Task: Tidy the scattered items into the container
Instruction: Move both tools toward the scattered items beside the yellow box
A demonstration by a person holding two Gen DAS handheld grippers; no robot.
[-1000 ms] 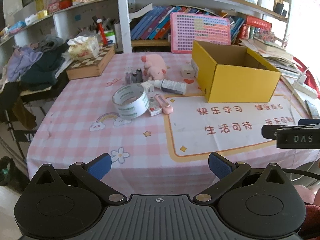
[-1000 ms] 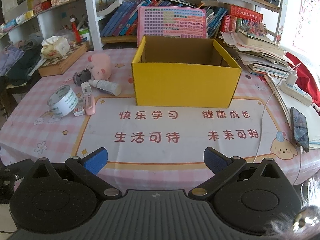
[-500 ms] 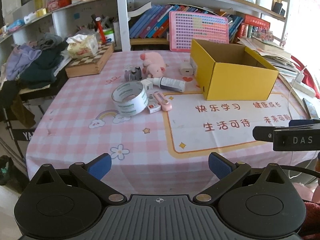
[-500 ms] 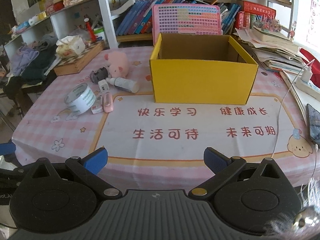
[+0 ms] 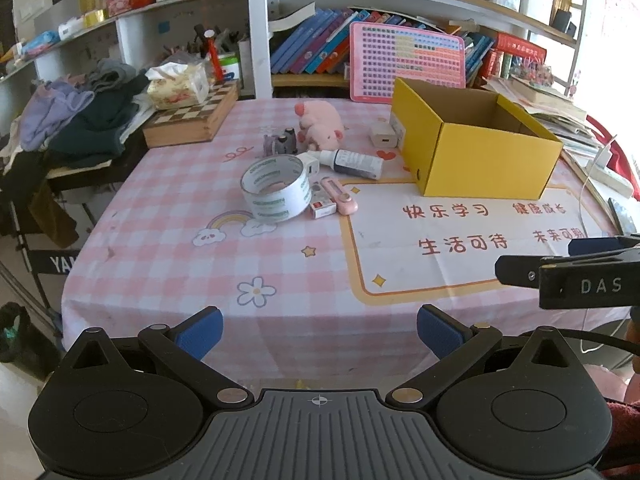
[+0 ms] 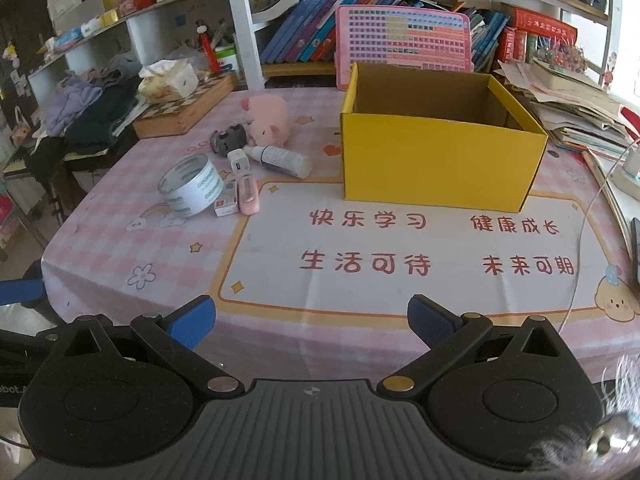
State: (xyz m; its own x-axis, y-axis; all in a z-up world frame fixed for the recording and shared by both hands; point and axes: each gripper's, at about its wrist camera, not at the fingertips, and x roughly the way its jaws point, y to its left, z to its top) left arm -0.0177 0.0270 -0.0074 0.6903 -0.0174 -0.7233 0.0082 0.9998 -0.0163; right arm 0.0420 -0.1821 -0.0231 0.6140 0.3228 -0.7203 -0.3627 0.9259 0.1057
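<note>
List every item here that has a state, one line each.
yellow box: open, nothing visible inside
tape roll: on its side
white bottle: lying flat, capped
pink pig plush: outside the box
left gripper: open, empty
right gripper: open, empty

Open cloth along the worktop's point(image 6: 400, 248) near edge lies bare for passage; toward the far left corner, tape roll point(image 6: 191, 186), bottle point(image 6: 282, 159) and pink plush point(image 6: 267, 119) crowd together, while the yellow box point(image 6: 436, 160) blocks the far middle, its top open
</note>
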